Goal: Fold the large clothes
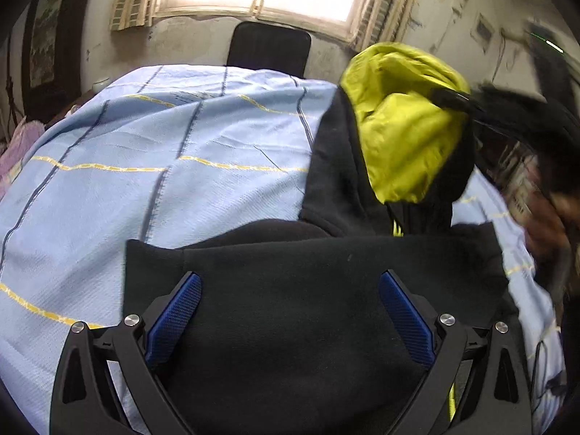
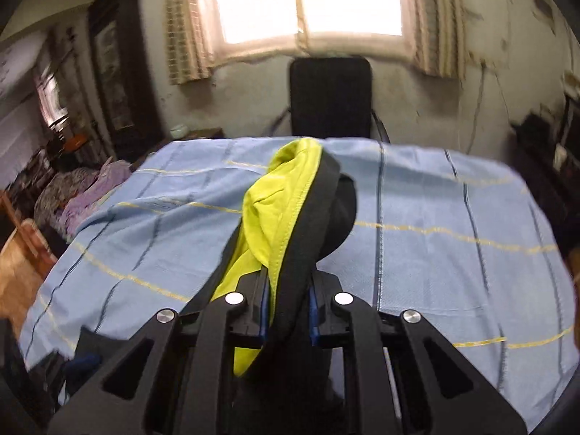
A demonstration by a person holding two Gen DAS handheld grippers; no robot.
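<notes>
Our right gripper (image 2: 288, 311) clenches the black, lime-lined fleece hoodie (image 1: 308, 308) hood at upper right; our left gripper (image 1: 290, 311), released, straddles its body.

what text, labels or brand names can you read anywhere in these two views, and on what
None can be read.
black hoodie with its yellow-green hood lining: no print or tag shows.
blue checked bedsheet: pattern only.
Framed pieces on the wall: too small and blurred.
Cluttered shelf at the left in the right wrist view: blurred, nothing legible.
</notes>
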